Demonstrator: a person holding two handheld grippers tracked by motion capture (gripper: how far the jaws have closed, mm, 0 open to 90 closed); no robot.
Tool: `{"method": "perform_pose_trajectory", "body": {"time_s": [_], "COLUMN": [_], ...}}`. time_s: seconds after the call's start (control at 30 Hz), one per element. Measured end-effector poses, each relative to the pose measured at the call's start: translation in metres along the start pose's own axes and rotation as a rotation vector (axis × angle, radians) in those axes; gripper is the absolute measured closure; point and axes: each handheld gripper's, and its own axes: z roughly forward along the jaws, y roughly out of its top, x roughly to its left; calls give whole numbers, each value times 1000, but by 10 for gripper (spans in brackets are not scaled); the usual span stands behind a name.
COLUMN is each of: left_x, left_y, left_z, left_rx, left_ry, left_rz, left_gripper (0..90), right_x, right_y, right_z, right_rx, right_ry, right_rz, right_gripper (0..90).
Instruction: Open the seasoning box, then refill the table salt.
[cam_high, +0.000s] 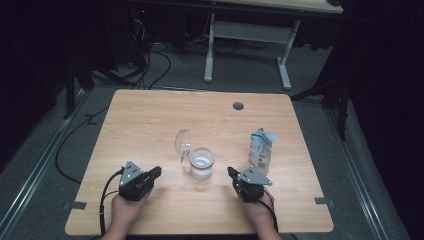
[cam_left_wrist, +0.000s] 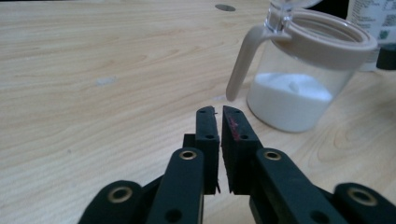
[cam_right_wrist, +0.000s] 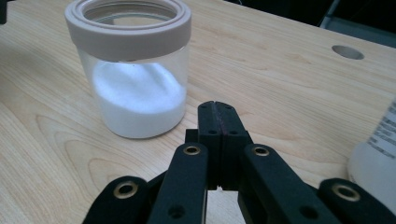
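Jar (cam_high: 202, 163) at table (cam_high: 150, 120) centre, upright, lid hinged open, white powder inside. Left gripper (cam_high: 154, 173): clenched, empty, pointing right toward jar handle (cam_left_wrist: 240, 65). Right gripper (cam_high: 231, 172): clenched, empty, just beside jar, nearer of the two. Carton (cam_high: 261, 149) farther right, behind right gripper.

High view: light falls from above onto the table (cam_high: 150, 125); the surrounding room is dark, its detail lost. The frame is soft and somewhat grainy. Gripper views: evenly lit, wood grain sharp. The jar (cam_right_wrist: 135, 70) shows mild glare; near foreground possibly slightly out of focus.
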Motion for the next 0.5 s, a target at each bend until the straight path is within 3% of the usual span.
{"method": "perform_pose_trajectory", "body": {"time_s": [0.5], "left_x": [-6], "left_y": [45], "left_z": [24], "left_rx": [-37], "left_ry": [-7], "left_rz": [-31], "left_gripper": [900], "right_x": [9], "right_y": [8], "right_z": [26], "right_rx": [15], "right_ry": [38], "right_rz": [-12], "right_gripper": [900]}}
